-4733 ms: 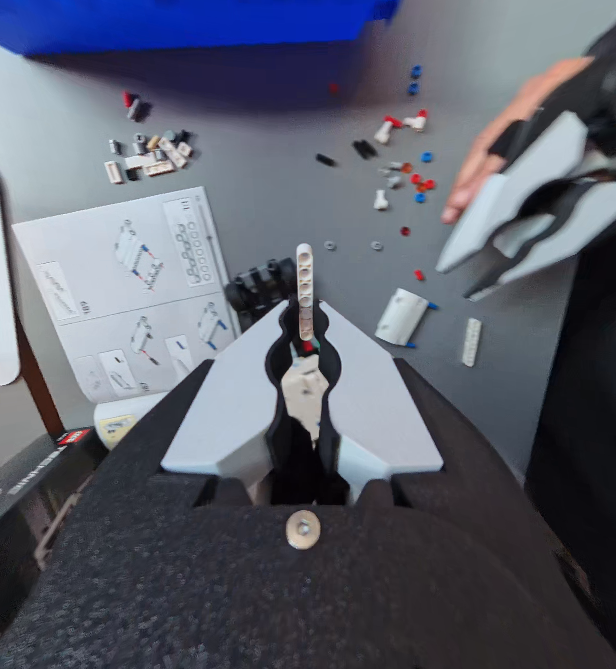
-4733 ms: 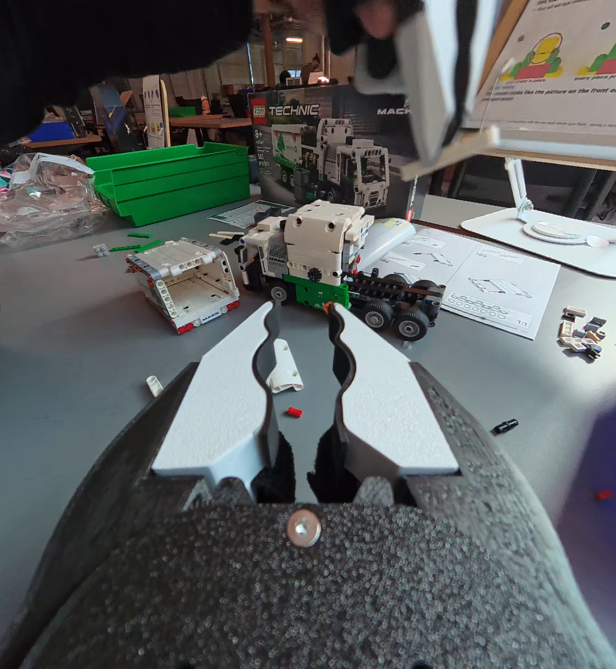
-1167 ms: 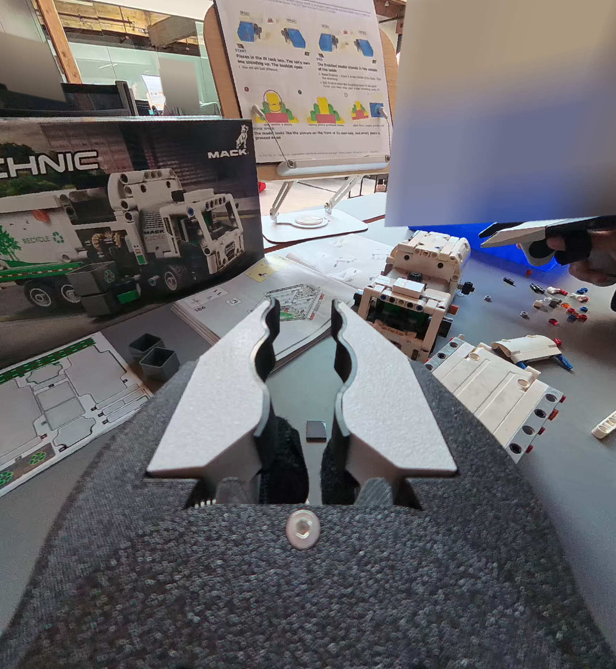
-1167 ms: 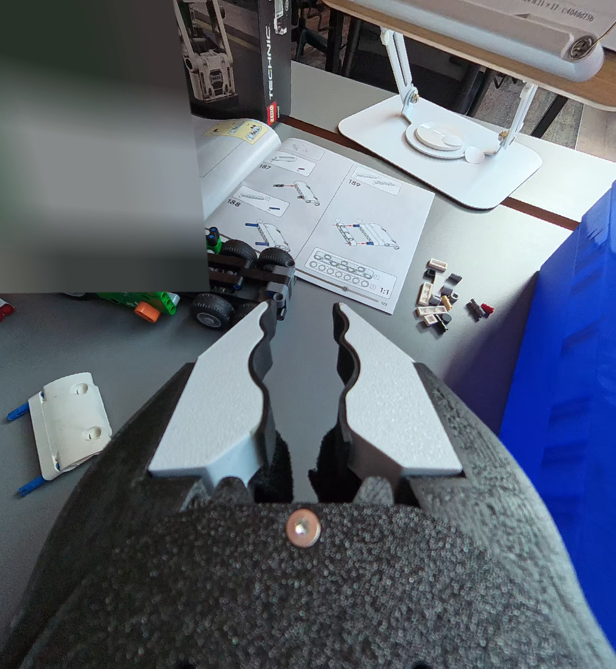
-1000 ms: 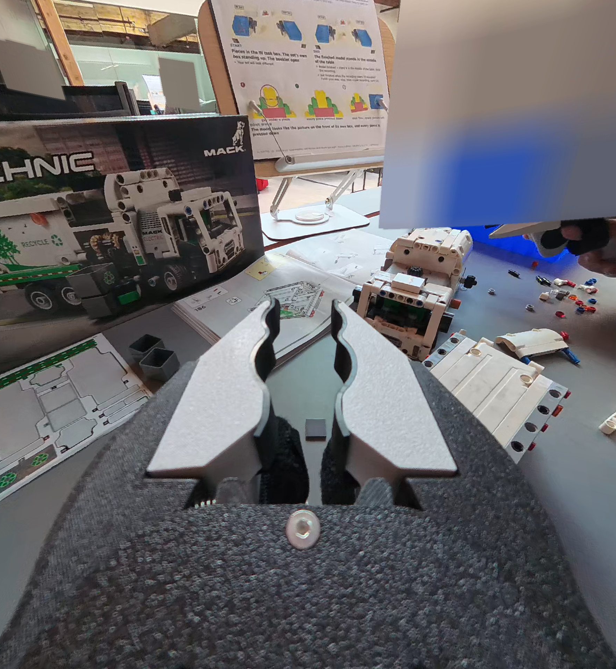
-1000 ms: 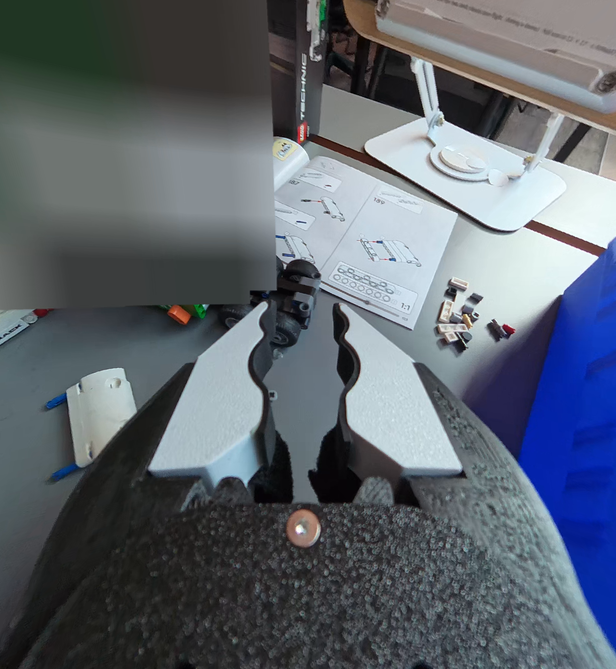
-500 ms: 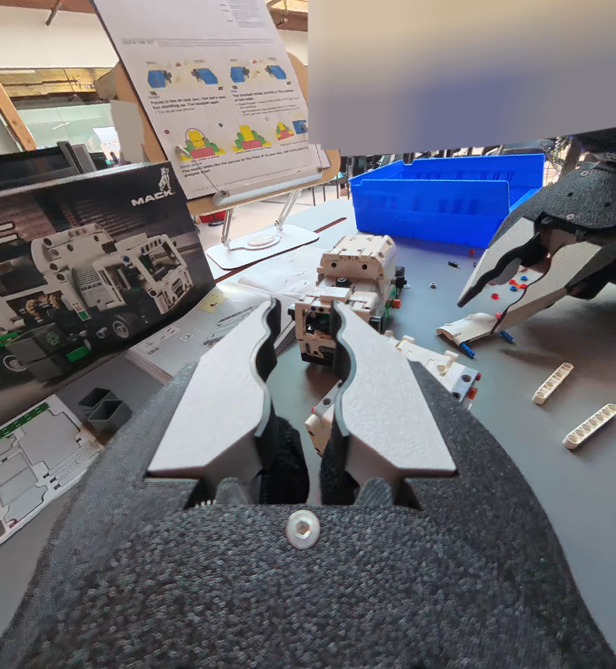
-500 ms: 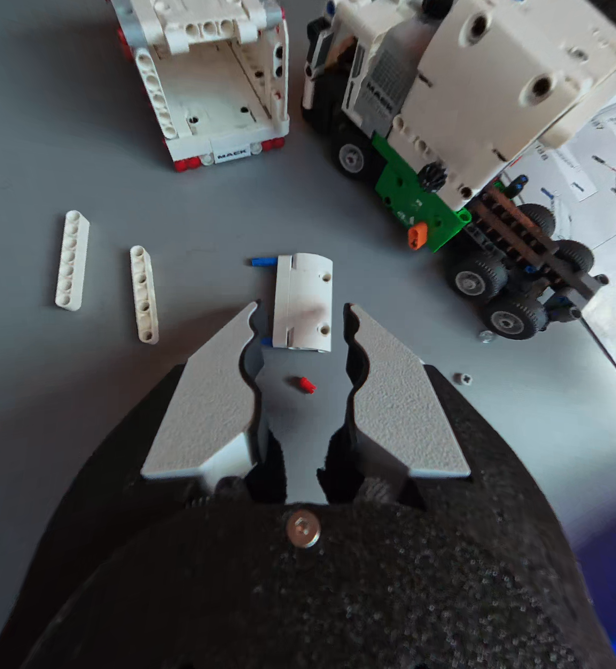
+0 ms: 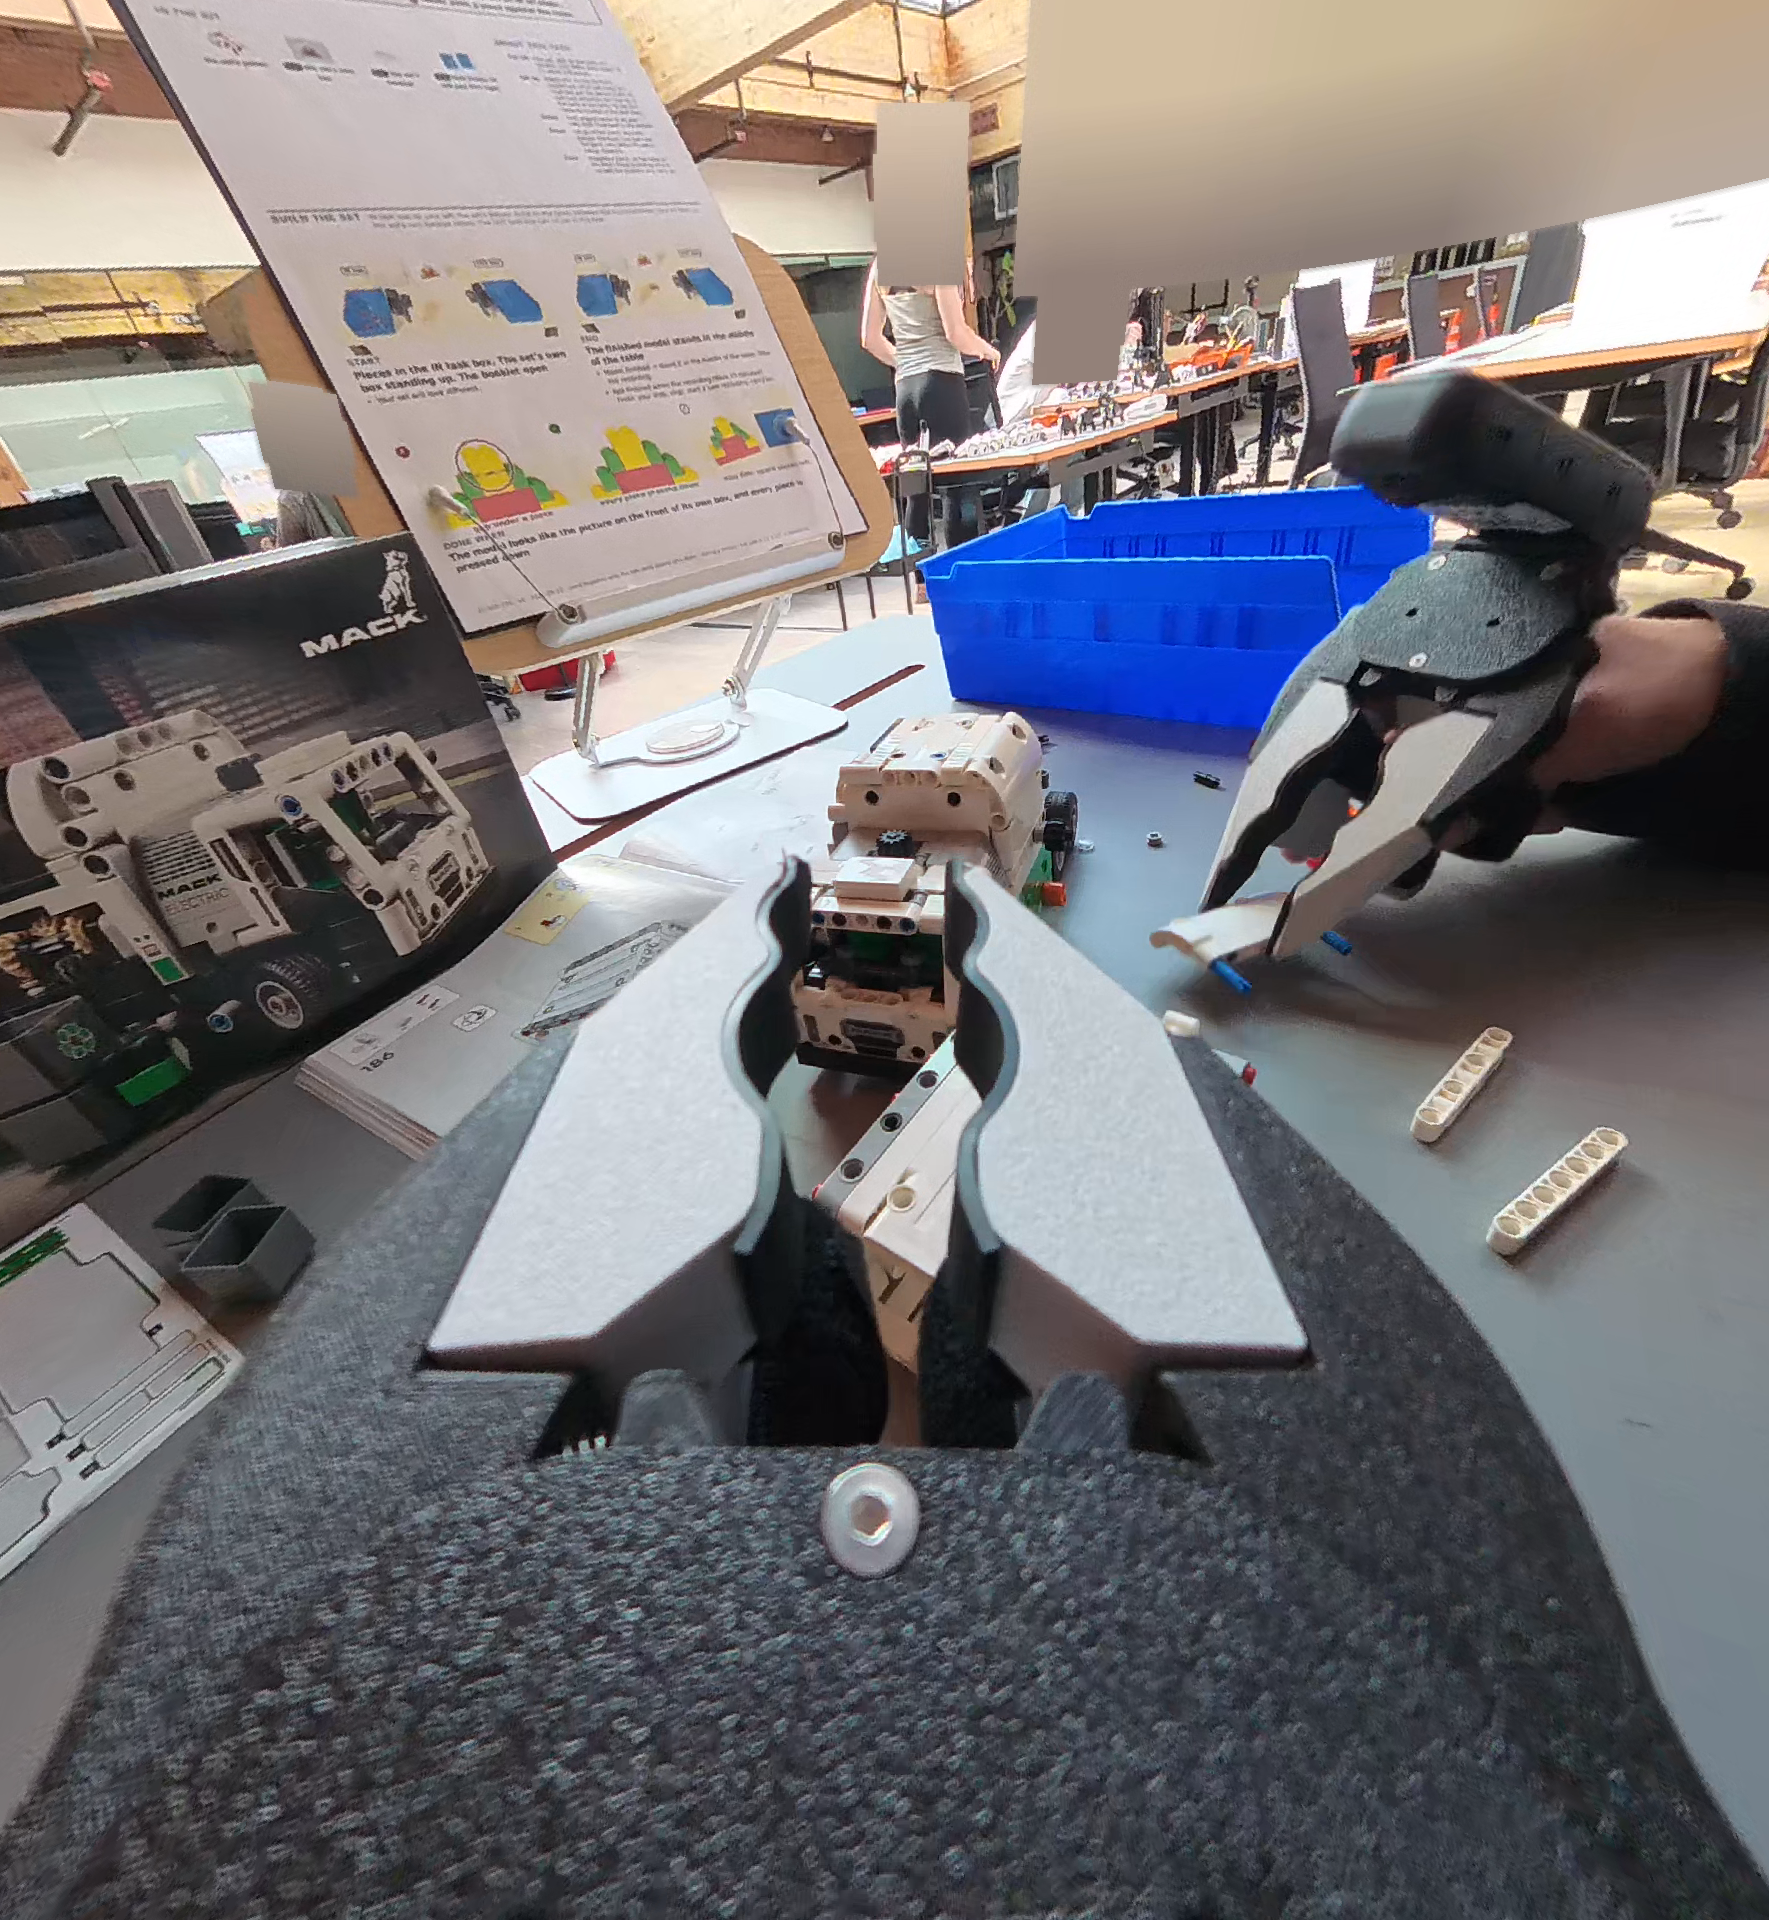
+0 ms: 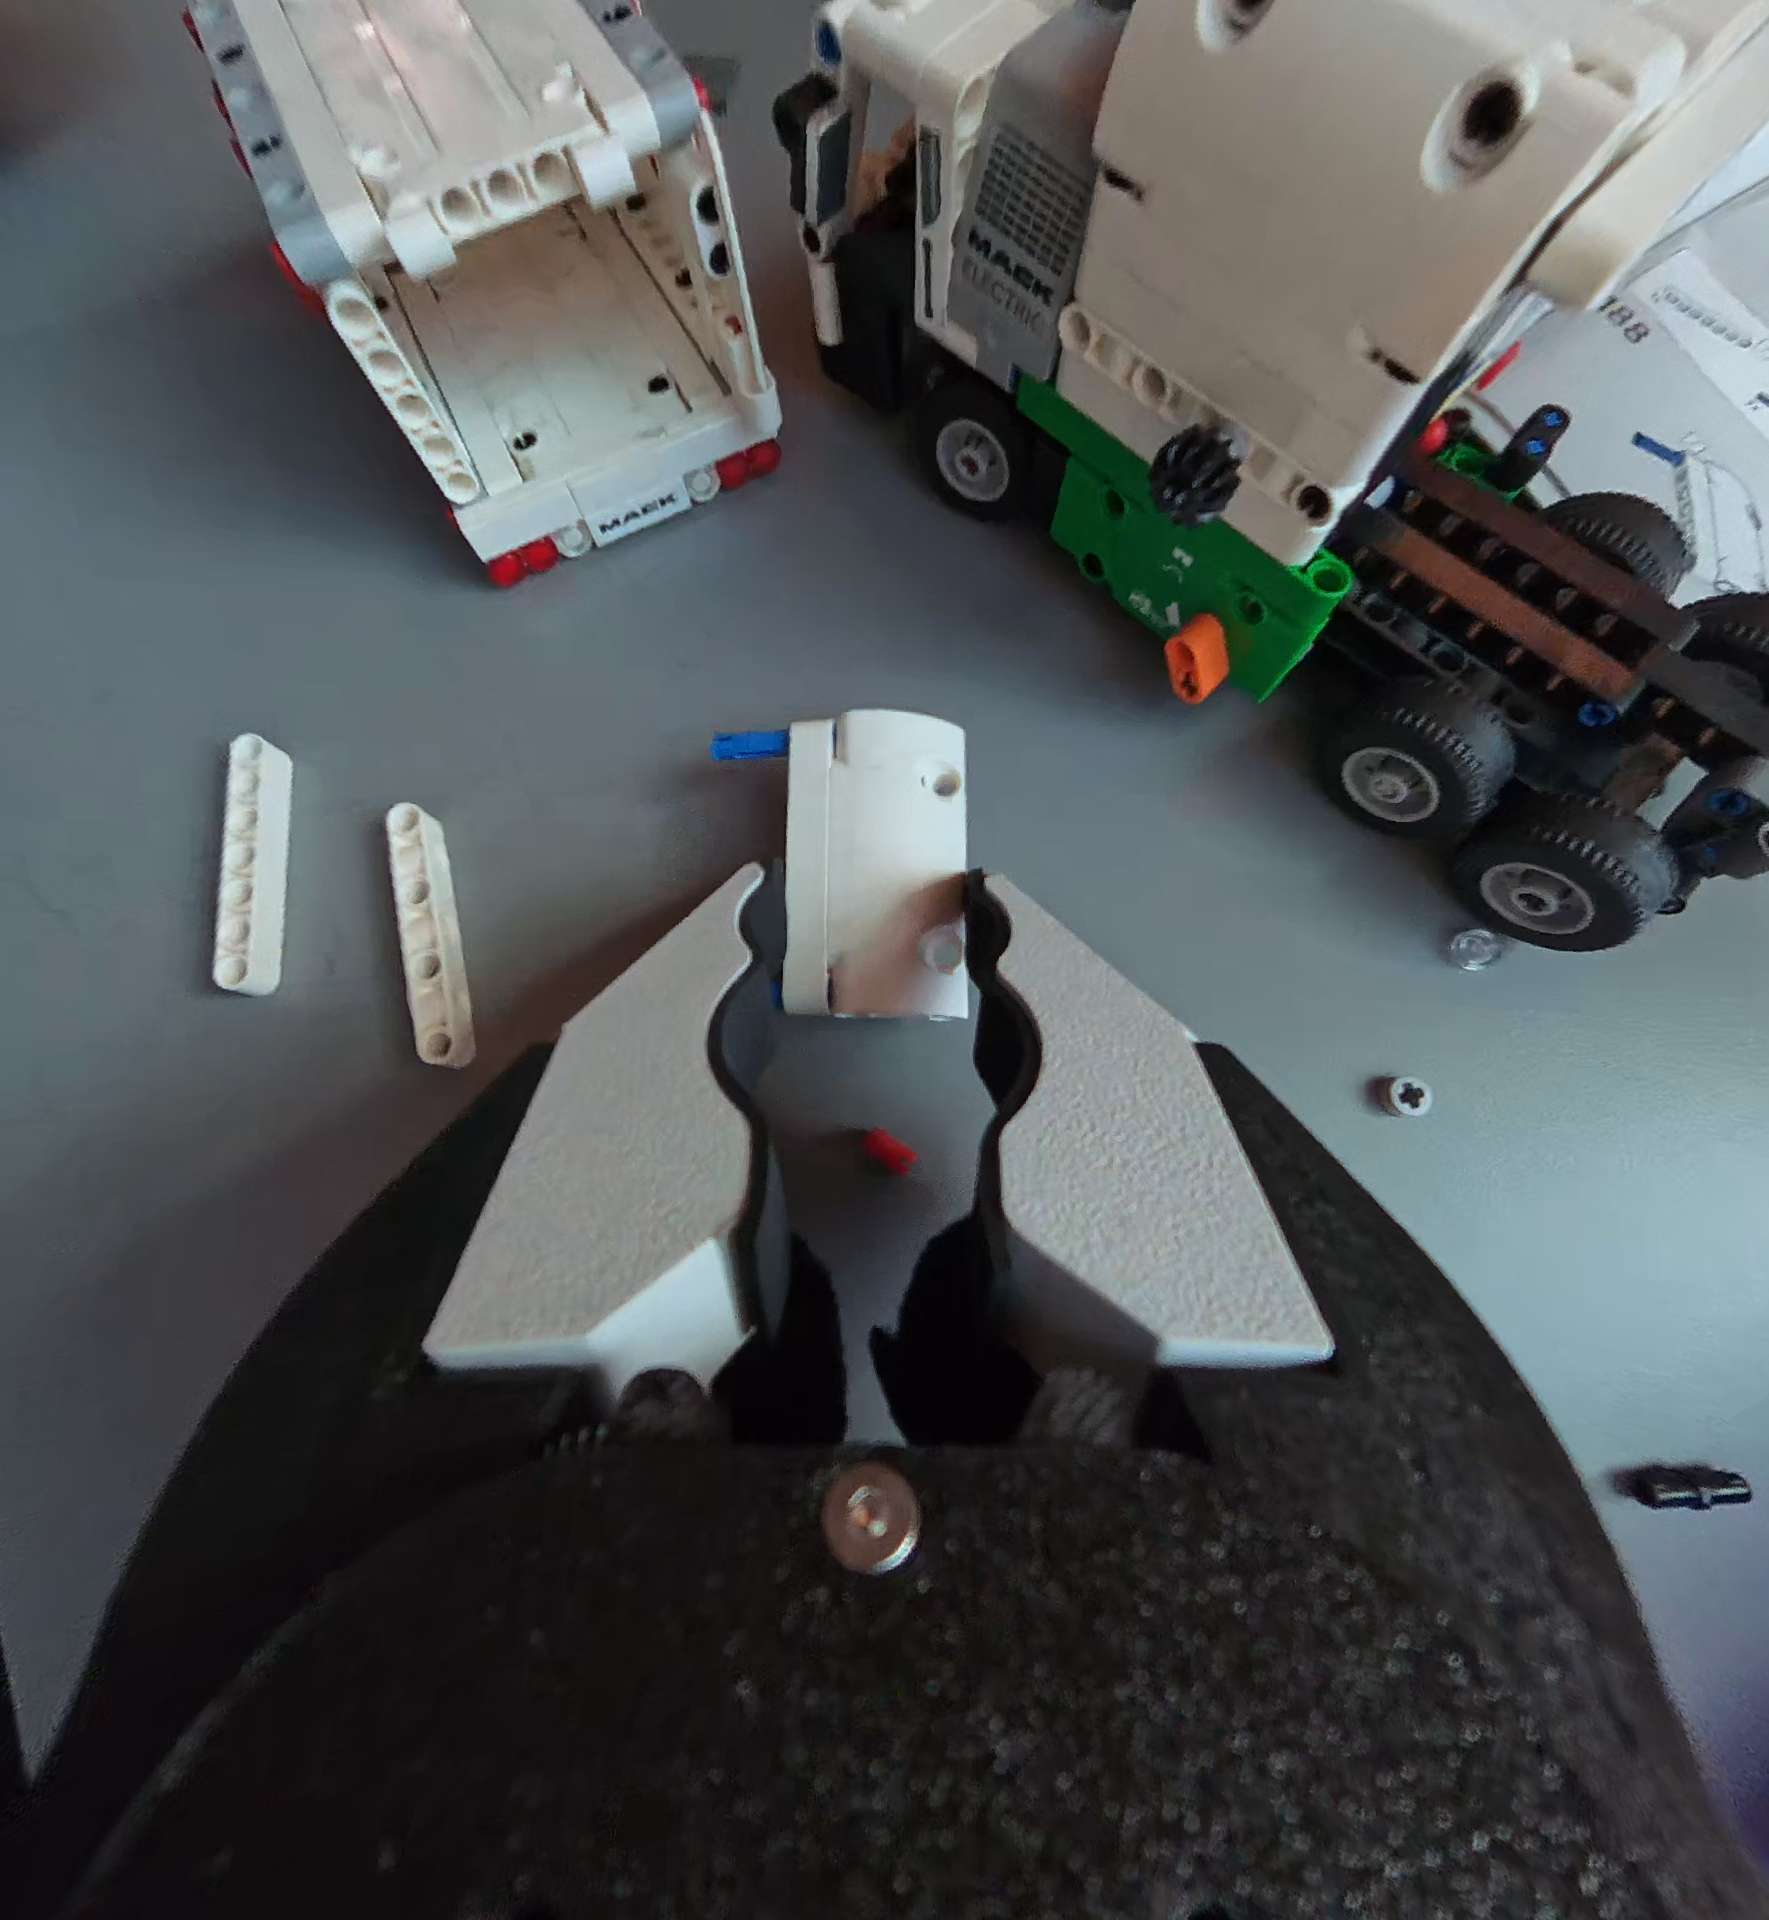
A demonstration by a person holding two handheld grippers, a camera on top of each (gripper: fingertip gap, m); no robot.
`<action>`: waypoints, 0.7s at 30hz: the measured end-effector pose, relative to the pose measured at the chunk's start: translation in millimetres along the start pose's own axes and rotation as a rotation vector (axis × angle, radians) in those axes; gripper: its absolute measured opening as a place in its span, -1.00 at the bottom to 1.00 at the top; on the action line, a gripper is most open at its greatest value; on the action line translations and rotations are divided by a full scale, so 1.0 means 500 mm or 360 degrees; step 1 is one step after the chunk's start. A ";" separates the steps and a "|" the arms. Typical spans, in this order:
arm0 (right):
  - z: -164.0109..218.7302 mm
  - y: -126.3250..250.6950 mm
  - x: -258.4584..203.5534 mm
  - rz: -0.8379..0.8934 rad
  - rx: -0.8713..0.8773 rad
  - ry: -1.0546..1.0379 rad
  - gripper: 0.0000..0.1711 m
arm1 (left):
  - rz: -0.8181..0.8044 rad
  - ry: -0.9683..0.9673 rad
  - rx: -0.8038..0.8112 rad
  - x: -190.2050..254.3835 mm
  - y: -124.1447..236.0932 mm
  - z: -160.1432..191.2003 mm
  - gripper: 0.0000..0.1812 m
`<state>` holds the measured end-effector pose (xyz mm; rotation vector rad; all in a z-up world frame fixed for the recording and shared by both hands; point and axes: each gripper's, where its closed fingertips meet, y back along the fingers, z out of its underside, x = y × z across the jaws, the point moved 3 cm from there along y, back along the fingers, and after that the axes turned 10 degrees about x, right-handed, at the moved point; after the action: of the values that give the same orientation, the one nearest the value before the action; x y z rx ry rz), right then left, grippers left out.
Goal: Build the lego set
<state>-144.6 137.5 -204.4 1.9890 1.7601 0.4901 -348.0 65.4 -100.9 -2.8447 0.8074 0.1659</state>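
Grey tabletop carries the lego set in pieces: one truck model, one open-topped white body section to its left, two loose white beams lying side by side, one curved white panel with blue pins, one small red pin, one round white connector and one black pin. Far across the table in the left wrist view stand one blue bin, whose contents cannot be seen, the product box, an open instruction booklet and a sheet on a stand; two small grey tubs sit near the box, apparently holding nothing. The left gripper hangs above the white body section with its jaws apart around nothing, the truck seen beyond its tips. The right gripper has come closer since half a second ago: its spread jaws now flank the near end of the curved panel, the right tip touching its edge, not yet clamped; a second ago it faced the booklet instead. The left gripper has swung right from the box toward the truck.
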 end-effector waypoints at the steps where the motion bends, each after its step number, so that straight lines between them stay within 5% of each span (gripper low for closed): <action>1: -0.008 0.005 0.001 -0.0022 0.0048 -0.0042 -0.61 | 0.0007 -0.0005 -0.0019 0.002 -0.001 0.003 -0.76; 7: -0.065 0.036 -0.028 -0.0425 0.0364 -0.0402 -0.62 | 0.0227 -0.0123 -0.0103 0.048 -0.020 -0.009 -0.80; 12: -0.122 0.073 -0.108 -0.0994 0.0596 -0.0576 -0.62 | 0.0932 -0.0401 -0.0349 0.178 -0.048 -0.039 -0.61; 21: -0.125 0.089 -0.169 -0.1397 0.0491 -0.0743 -0.62 | 0.1634 -0.0522 -0.0517 0.272 -0.094 -0.011 -0.50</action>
<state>-151.4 54.9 -125.9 1.1379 2.2043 -0.5100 -207.7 34.1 -109.9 -2.2233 2.1922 0.9178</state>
